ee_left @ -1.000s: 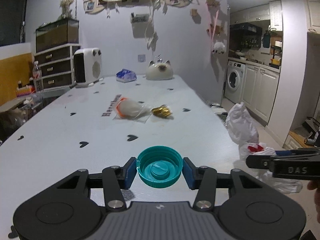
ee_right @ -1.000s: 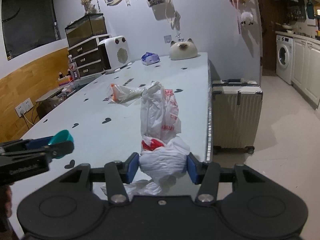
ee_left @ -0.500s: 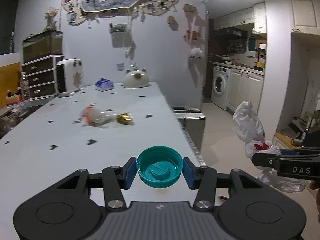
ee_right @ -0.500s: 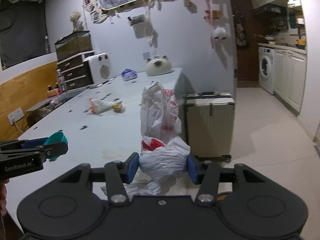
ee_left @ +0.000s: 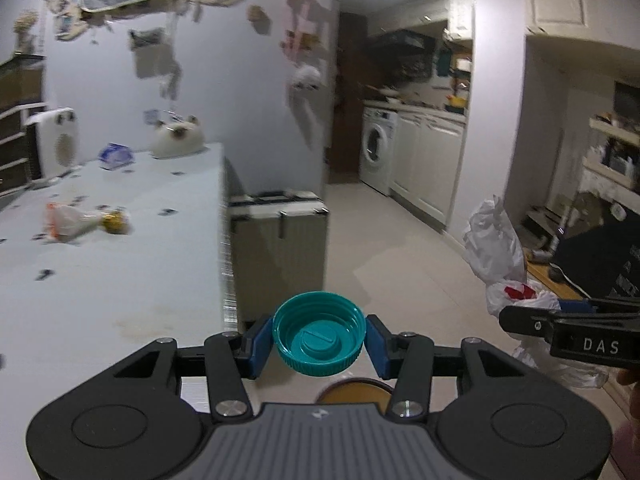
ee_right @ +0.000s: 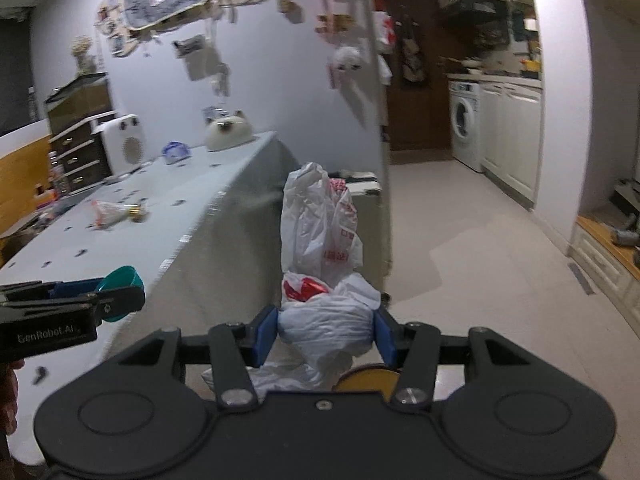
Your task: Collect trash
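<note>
My left gripper (ee_left: 319,340) is shut on a teal bottle cap (ee_left: 319,334), held open side up just past the table's right edge. It also shows in the right wrist view (ee_right: 120,294). My right gripper (ee_right: 325,332) is shut on a white plastic bag with red print (ee_right: 320,240), which stands up between the fingers; the bag also shows in the left wrist view (ee_left: 496,256). A clear wrapper with orange trim (ee_left: 66,222) and a gold crumpled wrapper (ee_left: 114,220) lie on the white table (ee_left: 120,280).
A grey suitcase (ee_left: 280,248) stands against the table's right side. A round yellow object (ee_left: 354,390) lies below both grippers. A white heater (ee_left: 56,144), a blue packet (ee_left: 116,156) and a cat-shaped holder (ee_left: 178,142) stand at the table's far end. A washing machine (ee_left: 376,156) is beyond.
Both grippers have swung right, off the table toward the floor beside the suitcase, with the cap and the bag still held. The wrappers have not moved.
</note>
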A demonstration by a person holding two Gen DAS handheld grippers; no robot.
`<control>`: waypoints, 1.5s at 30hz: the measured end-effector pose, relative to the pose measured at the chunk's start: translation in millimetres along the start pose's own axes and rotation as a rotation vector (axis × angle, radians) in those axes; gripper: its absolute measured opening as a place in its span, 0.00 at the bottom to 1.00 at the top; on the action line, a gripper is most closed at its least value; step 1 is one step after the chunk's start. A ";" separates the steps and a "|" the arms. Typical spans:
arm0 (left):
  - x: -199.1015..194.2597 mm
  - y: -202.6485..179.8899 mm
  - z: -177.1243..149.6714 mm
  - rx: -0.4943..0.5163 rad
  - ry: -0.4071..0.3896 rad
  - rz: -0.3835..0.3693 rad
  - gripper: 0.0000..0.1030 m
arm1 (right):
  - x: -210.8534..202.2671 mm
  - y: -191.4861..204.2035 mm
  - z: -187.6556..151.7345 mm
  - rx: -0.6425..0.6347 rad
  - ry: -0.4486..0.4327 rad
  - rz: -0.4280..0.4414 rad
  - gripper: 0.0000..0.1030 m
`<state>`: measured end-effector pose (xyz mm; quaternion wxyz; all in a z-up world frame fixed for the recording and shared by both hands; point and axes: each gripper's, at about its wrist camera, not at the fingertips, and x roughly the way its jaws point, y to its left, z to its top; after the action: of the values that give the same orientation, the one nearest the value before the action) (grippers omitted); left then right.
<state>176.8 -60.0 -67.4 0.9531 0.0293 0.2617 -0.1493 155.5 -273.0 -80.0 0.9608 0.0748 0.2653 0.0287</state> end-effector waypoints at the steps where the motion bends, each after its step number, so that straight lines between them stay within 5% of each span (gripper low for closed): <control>1: 6.7 -5.7 -0.2 0.005 0.008 -0.009 0.48 | 2.2 -7.9 -1.4 0.008 0.003 -0.011 0.50; 16: 139.4 -66.5 -33.0 -0.006 0.186 -0.088 0.48 | 74.8 -104.3 -37.8 0.112 0.141 -0.112 0.50; 28: 274.3 -38.5 -112.4 -0.145 0.401 -0.040 0.48 | 182.6 -149.7 -99.3 0.175 0.335 -0.126 0.50; 38: 384.6 -17.5 -163.2 -0.258 0.443 -0.059 0.49 | 274.7 -154.4 -138.7 0.181 0.451 -0.096 0.50; 40: 403.7 -9.7 -173.8 -0.289 0.443 -0.043 0.60 | 292.5 -153.3 -142.1 0.172 0.464 -0.085 0.50; 41: 412.0 -5.4 -179.6 -0.303 0.460 -0.022 0.77 | 299.5 -153.0 -143.1 0.165 0.467 -0.081 0.50; 45: 424.2 7.8 -197.0 -0.302 0.507 0.047 0.79 | 330.2 -148.7 -147.7 0.116 0.490 -0.067 0.50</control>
<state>429.8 -140.4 -452.6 0.8541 -0.0703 0.5100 -0.0744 365.1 -369.5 -395.8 0.8623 0.1116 0.4940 -0.0012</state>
